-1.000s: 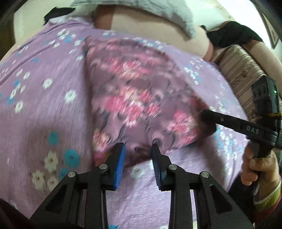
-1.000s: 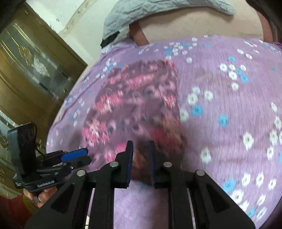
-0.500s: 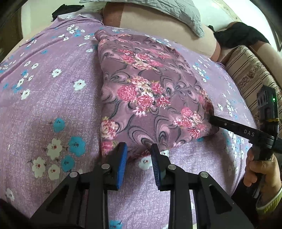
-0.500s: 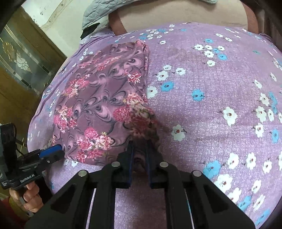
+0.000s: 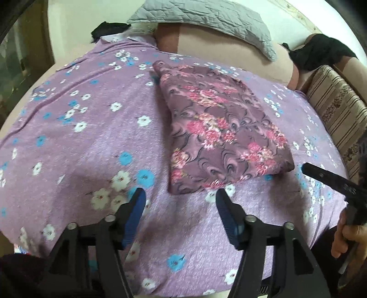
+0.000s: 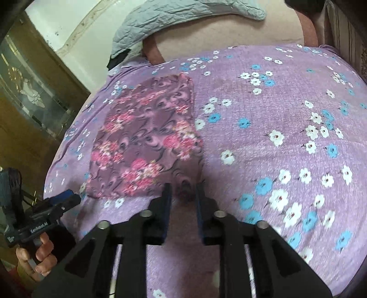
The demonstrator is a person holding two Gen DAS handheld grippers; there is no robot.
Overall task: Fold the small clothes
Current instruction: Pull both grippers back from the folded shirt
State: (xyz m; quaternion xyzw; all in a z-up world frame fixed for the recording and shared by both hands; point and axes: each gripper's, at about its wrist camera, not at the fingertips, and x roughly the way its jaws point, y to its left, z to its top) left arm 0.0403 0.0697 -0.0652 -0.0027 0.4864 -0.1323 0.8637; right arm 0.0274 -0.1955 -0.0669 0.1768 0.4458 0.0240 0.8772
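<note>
While lying folded on bedsheet, cloth rests free. Just near cloth's front edge: left gripper wide apart, empty; right gripper just opened, corner between pads, unpressed.

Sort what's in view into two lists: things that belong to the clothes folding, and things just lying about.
Part of the job:
- folded floral garment
- left gripper, open, clear of the cloth
- right gripper, open, at the garment's near corner

Just lying about:
- purple flowered bedsheet, the work surface
- grey quilted pillow
- black cloth
- striped cushion
- wooden cabinet
</note>
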